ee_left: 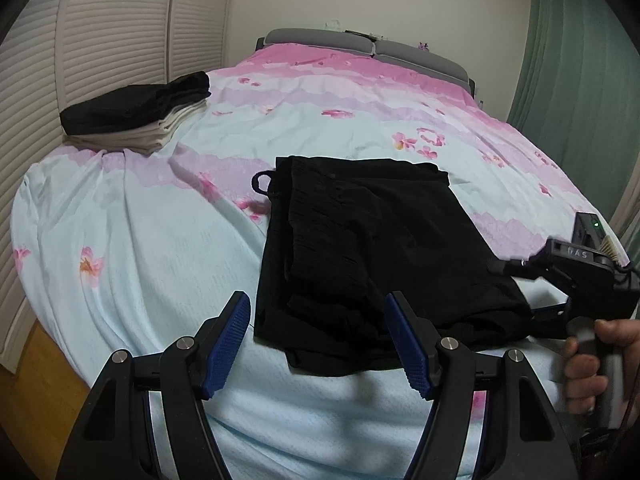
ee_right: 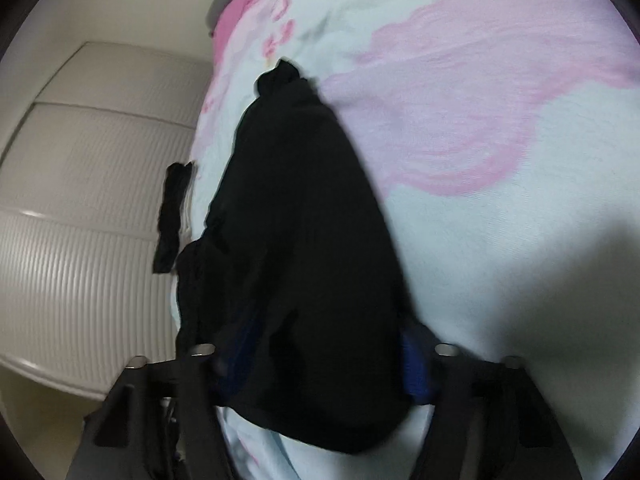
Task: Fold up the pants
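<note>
Black pants (ee_left: 360, 248) lie folded on the floral bedspread (ee_left: 160, 240), with a cord loop at the far left corner. My left gripper (ee_left: 318, 344) is open, just above the pants' near edge, holding nothing. My right gripper (ee_left: 532, 304), held by a hand, is at the pants' right edge. In the right wrist view the black pants (ee_right: 296, 240) fill the space between the blue pads (ee_right: 414, 364), which stand wide apart; the gripper (ee_right: 320, 360) is open around the cloth. The view is blurred.
A stack of folded clothes (ee_left: 136, 116), black on top of beige, sits at the bed's far left; it also shows in the right wrist view (ee_right: 172, 216). White louvred closet doors (ee_left: 100, 40) stand on the left. Green curtains (ee_left: 580, 60) hang on the right. A grey headboard (ee_left: 360, 44) is at the far end.
</note>
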